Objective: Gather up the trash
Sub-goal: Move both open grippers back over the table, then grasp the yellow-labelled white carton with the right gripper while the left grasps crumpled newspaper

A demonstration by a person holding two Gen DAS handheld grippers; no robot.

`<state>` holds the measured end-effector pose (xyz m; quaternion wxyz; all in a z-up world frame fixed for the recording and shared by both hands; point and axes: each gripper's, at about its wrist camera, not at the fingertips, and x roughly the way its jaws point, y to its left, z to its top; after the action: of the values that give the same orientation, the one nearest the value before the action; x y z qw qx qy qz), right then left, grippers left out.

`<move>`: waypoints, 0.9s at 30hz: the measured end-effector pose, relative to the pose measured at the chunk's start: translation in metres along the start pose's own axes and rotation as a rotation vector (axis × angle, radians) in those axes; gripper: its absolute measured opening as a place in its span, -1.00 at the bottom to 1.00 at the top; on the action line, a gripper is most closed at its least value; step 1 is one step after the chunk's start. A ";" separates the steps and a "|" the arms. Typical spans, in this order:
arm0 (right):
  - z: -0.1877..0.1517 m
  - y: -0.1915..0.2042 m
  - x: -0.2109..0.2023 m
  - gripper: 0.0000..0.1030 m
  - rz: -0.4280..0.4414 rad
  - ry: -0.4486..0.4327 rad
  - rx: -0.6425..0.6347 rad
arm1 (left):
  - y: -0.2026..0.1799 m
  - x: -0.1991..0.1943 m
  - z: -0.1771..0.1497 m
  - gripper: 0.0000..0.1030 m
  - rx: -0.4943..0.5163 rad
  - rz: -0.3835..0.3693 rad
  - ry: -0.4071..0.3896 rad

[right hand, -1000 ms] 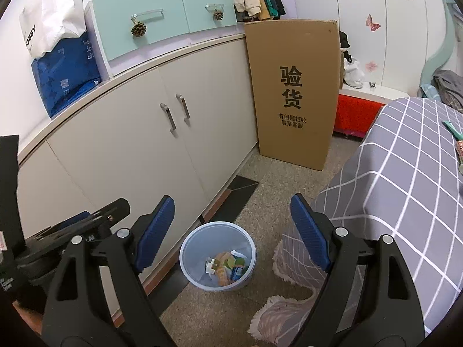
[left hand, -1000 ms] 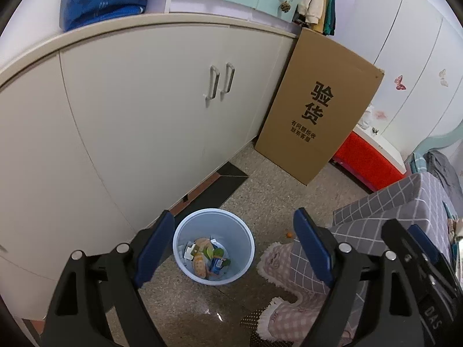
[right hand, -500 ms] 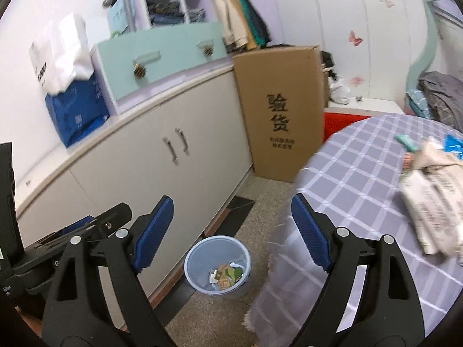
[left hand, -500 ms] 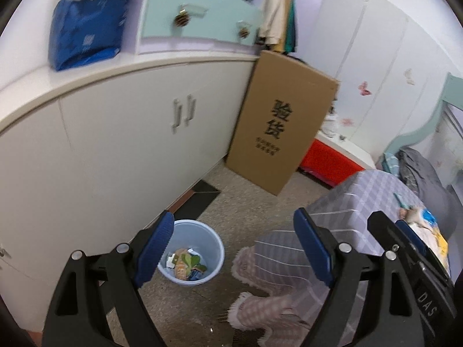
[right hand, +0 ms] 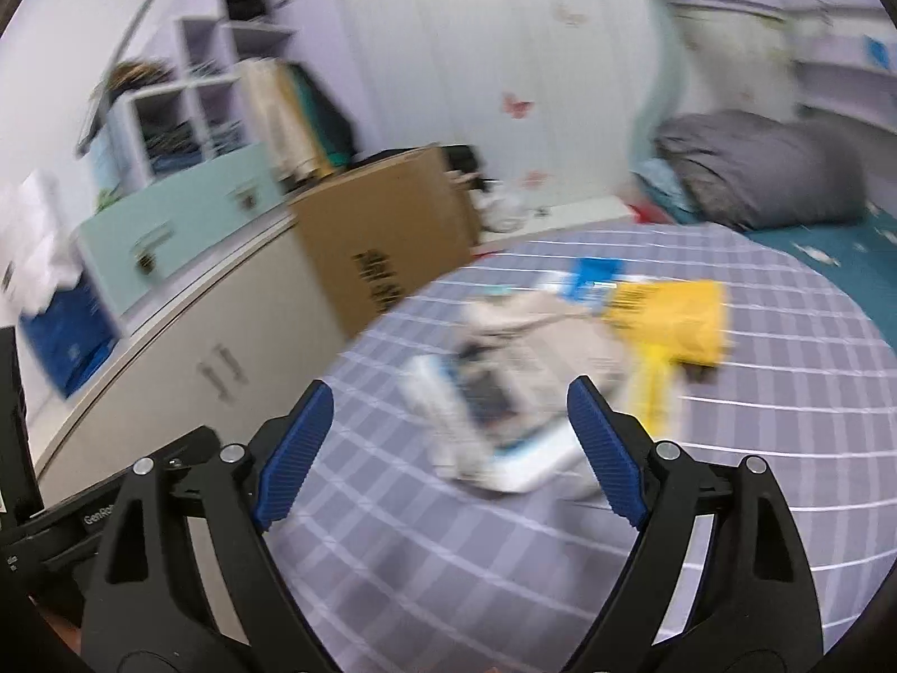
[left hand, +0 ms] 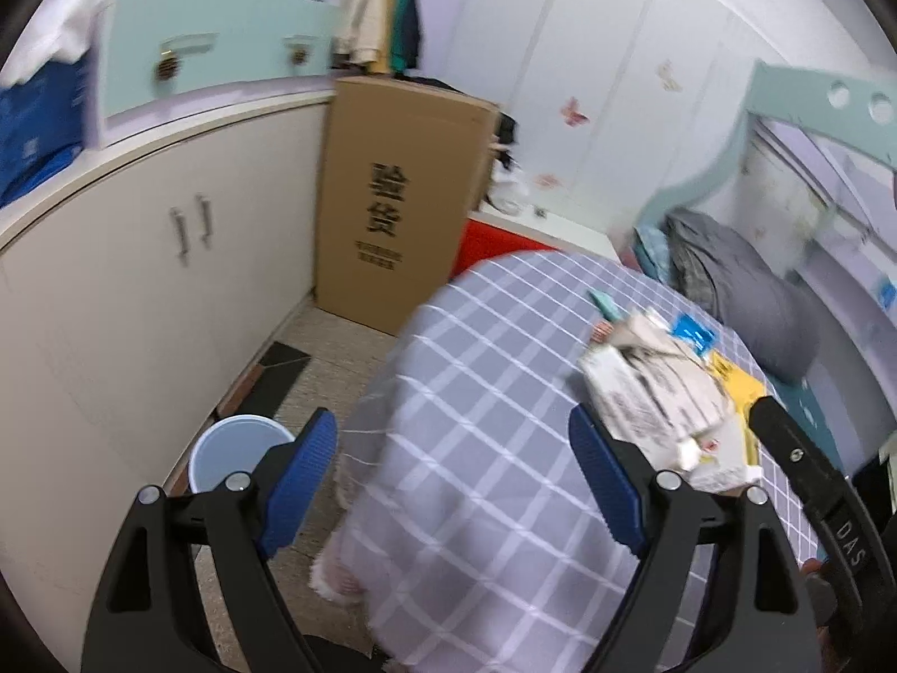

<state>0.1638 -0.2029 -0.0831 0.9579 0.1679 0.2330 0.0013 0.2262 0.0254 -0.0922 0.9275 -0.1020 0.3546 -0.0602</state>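
From the left wrist we see a bedroom bench draped in grey checked cloth [left hand: 493, 392], our left gripper [left hand: 454, 482] spread empty, the pale blue plastic bin [left hand: 224, 448] alongside for easy dropping, while from the right wrist our right gripper [right hand: 448, 448], opening and empty, faces the crumpled paper-and-wrapper trash pile [right hand: 532, 381] lying there.

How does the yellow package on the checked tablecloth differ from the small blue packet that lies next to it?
The yellow package is clearly larger than the blue packet. The yellow package is plain yellow with dark printing at one end, while the blue packet is bright blue with white marks. The yellow package lies nearer the right gripper, the blue packet farther back. Both lie flat on the checked tablecloth, untouched.
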 end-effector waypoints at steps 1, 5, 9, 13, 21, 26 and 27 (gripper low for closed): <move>0.000 -0.011 -0.002 0.64 -0.012 0.000 0.019 | -0.009 0.002 -0.001 0.61 0.011 -0.004 0.004; 0.002 -0.061 0.000 0.65 -0.061 0.048 0.108 | -0.050 0.012 -0.002 0.61 0.092 -0.025 0.021; -0.002 -0.084 0.018 0.66 -0.063 0.145 0.155 | -0.073 0.022 -0.003 0.61 0.127 -0.039 0.047; -0.006 -0.089 0.033 0.65 -0.066 0.201 0.140 | -0.090 0.032 -0.004 0.61 0.179 -0.019 0.067; -0.013 -0.107 0.049 -0.09 0.025 0.280 0.168 | -0.115 0.056 -0.009 0.61 0.265 -0.025 0.143; -0.010 -0.117 0.027 -0.15 -0.012 0.214 0.150 | -0.126 0.065 -0.011 0.61 0.262 -0.036 0.145; -0.009 -0.118 0.024 -0.15 -0.020 0.200 0.146 | -0.127 0.066 -0.011 0.61 0.266 -0.034 0.142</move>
<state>0.1723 -0.3093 -0.1390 0.9151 0.2337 0.3284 -0.0086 0.2630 -0.1121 -0.1130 0.9043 0.0203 0.4063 -0.1295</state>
